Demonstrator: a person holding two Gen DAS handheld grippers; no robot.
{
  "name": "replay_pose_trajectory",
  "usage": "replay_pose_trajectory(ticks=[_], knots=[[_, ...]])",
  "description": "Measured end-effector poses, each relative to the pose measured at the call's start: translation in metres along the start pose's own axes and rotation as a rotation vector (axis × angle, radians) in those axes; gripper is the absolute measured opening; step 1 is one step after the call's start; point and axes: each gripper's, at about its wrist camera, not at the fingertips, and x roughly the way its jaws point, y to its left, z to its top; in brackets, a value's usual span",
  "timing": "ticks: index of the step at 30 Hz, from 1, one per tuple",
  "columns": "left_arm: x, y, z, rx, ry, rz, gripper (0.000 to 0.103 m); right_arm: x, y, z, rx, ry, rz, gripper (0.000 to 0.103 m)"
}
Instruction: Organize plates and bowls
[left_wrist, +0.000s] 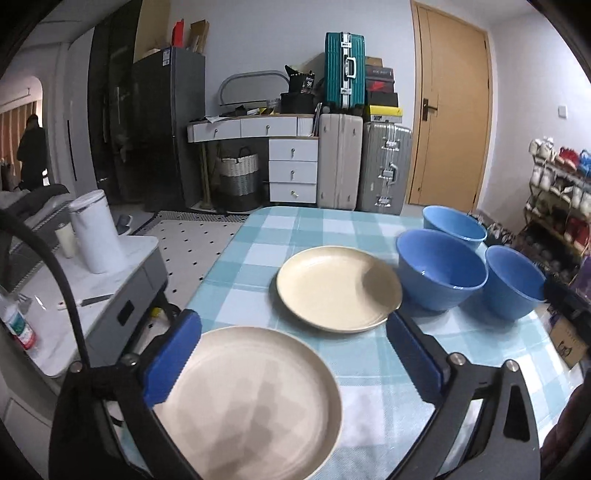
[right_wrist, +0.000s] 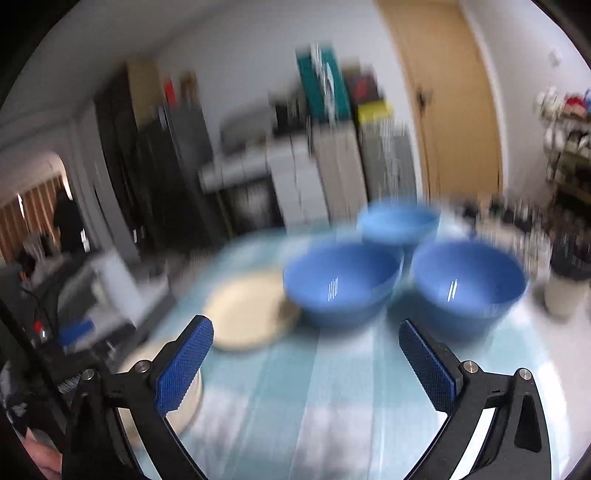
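On the blue checked tablecloth (left_wrist: 369, 362) lie two cream plates: a near plate (left_wrist: 255, 402) and a far plate (left_wrist: 338, 288). Three blue bowls stand in a cluster to the right: a middle bowl (left_wrist: 441, 273), a far bowl (left_wrist: 454, 225) and a right bowl (left_wrist: 513, 282). My left gripper (left_wrist: 292, 315) hangs open over the near plate, with its left finger overlapping the rim and nothing gripped. The right wrist view is blurred. There my right gripper (right_wrist: 304, 323) stands open and empty in front of two bowls (right_wrist: 343, 280) (right_wrist: 469, 284), with the third bowl (right_wrist: 399, 221) behind. The far plate (right_wrist: 247, 310) lies to its left.
A grey side cabinet (left_wrist: 125, 295) stands left of the table, bearing a white kettle (left_wrist: 98, 232) and a bottle (left_wrist: 18, 325). Suitcases (left_wrist: 340, 158), a wooden door (left_wrist: 450, 110) and a shoe rack (left_wrist: 557, 192) stand beyond. A person (left_wrist: 33, 147) stands far left. A pale pot (right_wrist: 565, 295) sits at the right.
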Motion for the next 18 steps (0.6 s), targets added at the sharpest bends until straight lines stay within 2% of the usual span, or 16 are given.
replay_pose_trajectory(ticks=[2,4,9,11,12,18], knots=[[-0.001,0.002,0.006,-0.010,-0.033,0.024,0.103,-0.003,0.002,0.000,-0.014,-0.040,0.002,0.102],[-0.006,0.008,0.009,-0.031,-0.084,0.010,0.103,0.003,0.006,-0.003,-0.041,0.011,0.000,0.102],[-0.001,0.019,0.006,-0.087,-0.047,-0.008,0.103,0.020,0.016,-0.012,-0.085,0.108,-0.004,0.102],[0.001,0.019,0.004,-0.086,-0.030,-0.010,0.103,0.032,0.019,-0.013,-0.091,0.201,-0.001,0.102],[0.001,0.019,0.003,-0.084,-0.023,-0.006,0.103,0.037,0.020,-0.015,-0.092,0.218,-0.006,0.102],[0.000,0.022,0.000,-0.100,-0.013,-0.013,0.103,0.032,0.031,-0.019,-0.155,0.178,-0.063,0.102]])
